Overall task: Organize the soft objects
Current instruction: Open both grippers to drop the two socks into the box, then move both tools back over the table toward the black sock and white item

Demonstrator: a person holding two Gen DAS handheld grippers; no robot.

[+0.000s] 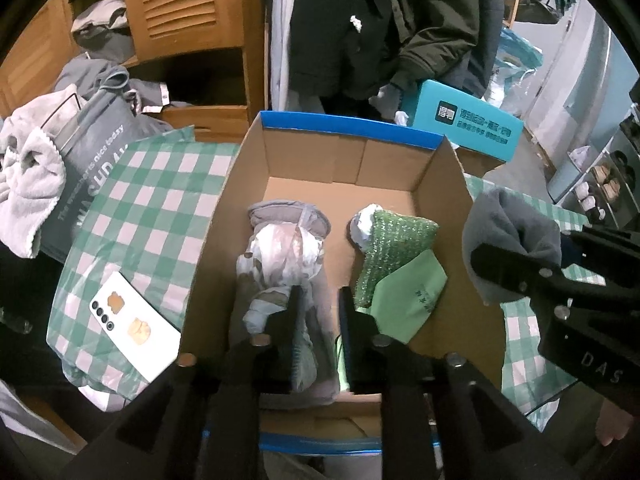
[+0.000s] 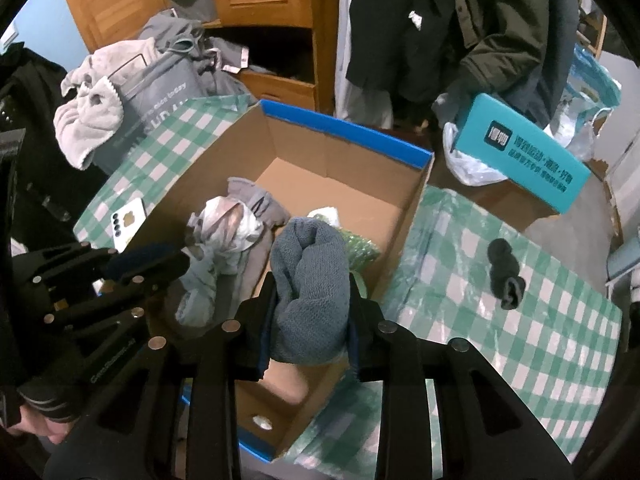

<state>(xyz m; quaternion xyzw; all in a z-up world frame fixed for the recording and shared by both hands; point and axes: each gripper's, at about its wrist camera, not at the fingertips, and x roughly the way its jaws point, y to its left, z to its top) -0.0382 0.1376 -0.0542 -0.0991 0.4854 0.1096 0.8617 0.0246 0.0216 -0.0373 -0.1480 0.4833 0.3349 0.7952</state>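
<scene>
We hold the right gripper [image 2: 310,300] with its jaws pinching a rolled grey-blue cloth [image 2: 308,276], which stands upright between them, its long axis running away from the wrist and its folded top leaning over the near right part of the open cardboard box [image 2: 344,136]. The box floor lies directly beneath and slightly ahead of the roll, so we judge that the coming move turns on this one relation: the cloth is already above the opening, and only a short drop separates it from the free patch of cardboard between the two piles. Our left gripper [image 1: 318,312] hangs inside the box with its jaws a little apart and nothing pressed between them, just beside the pale crumpled bundle [image 1: 280,256] on the left; the green knitted piece [image 1: 394,244] lies to the right. One dark sock [image 2: 505,273] remains on the checked cloth of the worktop [image 2: 520,320], nearer our right hand.
</scene>
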